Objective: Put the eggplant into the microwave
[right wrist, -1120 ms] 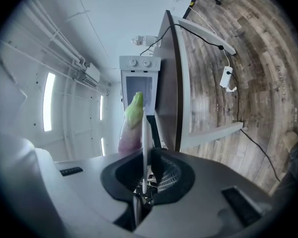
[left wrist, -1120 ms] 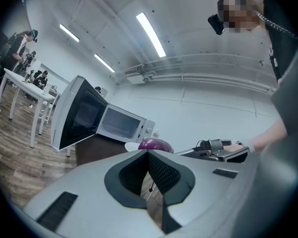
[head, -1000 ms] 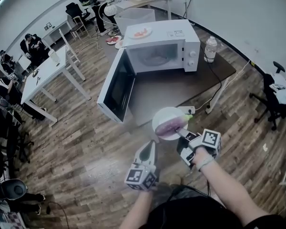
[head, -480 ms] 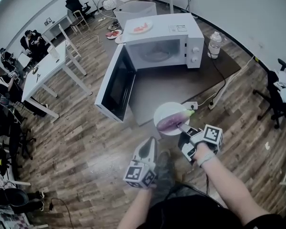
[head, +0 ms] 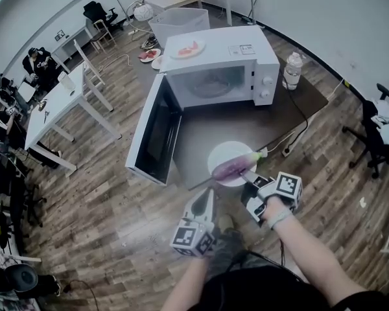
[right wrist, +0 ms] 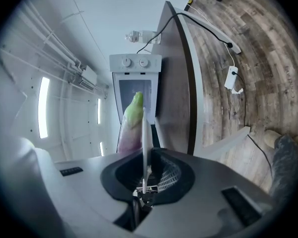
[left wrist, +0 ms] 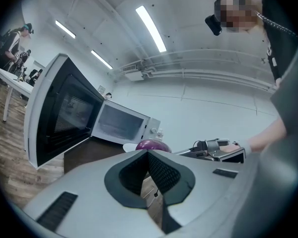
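Head view: my left gripper hangs over the floor, jaws together on nothing. My right gripper pinches the near rim of a plate carrying the eggplant. The plate is over the near edge of the table, apart from the microwave, whose door stands open. Left gripper view: my pads meet, with the eggplant showing just beyond them. Right gripper view: the plate stands edge-on between my clamped pads, the eggplant on its left face and the microwave behind.

Both arms reach forward — left tongs pressed together, right tongs pinching a plate rim.
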Tool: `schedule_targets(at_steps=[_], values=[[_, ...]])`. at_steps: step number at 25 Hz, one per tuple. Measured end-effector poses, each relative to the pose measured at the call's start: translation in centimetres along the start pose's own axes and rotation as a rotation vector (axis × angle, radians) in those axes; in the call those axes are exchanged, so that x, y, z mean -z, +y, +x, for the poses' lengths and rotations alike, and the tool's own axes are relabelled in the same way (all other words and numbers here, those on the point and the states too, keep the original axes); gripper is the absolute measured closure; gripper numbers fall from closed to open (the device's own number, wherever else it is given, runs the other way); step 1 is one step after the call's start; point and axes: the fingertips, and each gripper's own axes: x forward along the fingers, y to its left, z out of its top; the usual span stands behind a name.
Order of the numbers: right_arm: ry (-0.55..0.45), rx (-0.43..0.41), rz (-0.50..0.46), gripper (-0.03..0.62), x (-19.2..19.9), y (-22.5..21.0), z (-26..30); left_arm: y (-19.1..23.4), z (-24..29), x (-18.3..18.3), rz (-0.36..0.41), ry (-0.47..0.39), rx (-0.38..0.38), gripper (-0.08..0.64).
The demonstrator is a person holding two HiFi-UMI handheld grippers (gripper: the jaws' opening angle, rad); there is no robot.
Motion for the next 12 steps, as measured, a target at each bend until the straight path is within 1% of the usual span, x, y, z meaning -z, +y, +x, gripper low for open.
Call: schedule_targets(at_steps=[12], values=[[-0.025,-0.006,0.021,0.571,-4.7,1.2,5.3,2.4,7.2,-1.4,0.008,0.027,0.066,0.559]])
